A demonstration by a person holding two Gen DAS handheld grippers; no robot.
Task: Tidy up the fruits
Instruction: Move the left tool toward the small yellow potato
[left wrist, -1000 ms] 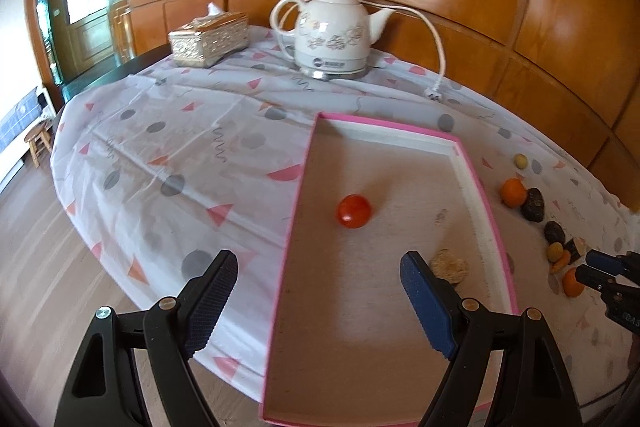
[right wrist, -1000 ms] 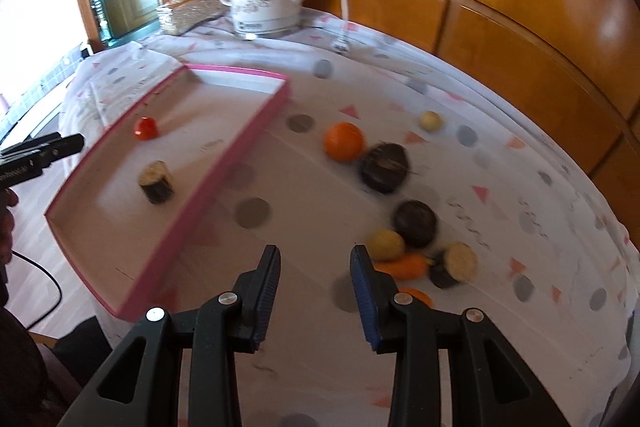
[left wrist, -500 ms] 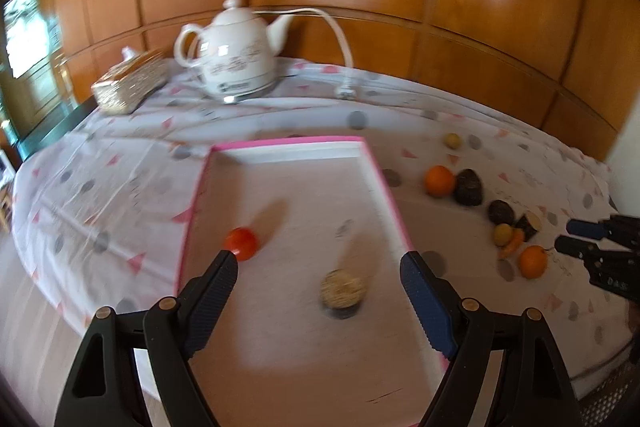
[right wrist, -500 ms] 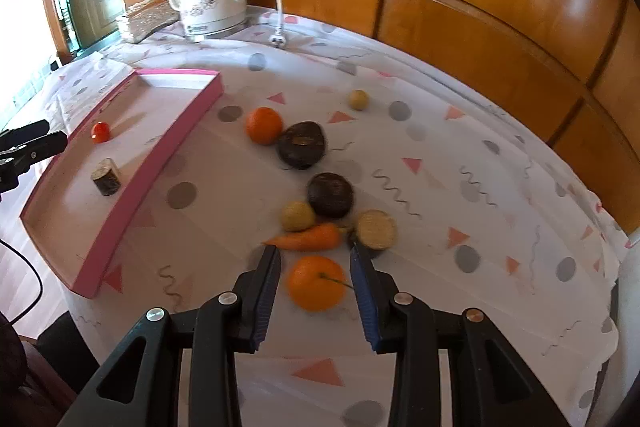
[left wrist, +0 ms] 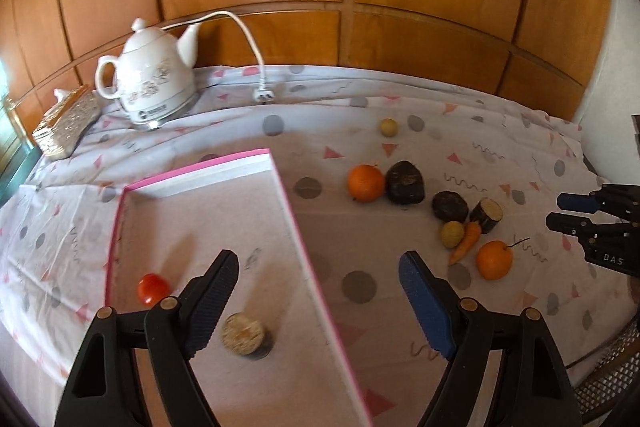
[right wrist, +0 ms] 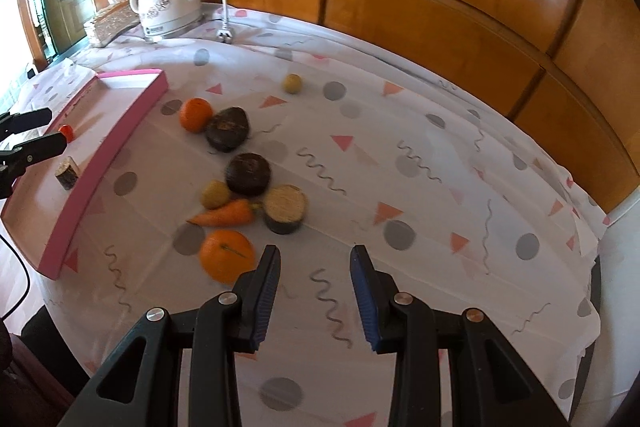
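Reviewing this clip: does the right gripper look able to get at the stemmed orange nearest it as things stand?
Probably yes. The right gripper is open and empty, and the orange lies on bare cloth just left of its left finger. Only the carrot lies close behind; nothing covers the orange.

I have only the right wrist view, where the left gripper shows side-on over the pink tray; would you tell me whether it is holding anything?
Observer: No, the left gripper is wide open and empty above the pink tray.
Operator: Thank you. Is the tomato half hidden behind its finger lying free?
Observer: Yes, the tomato lies whole on the tray floor near a long wall, touching nothing.
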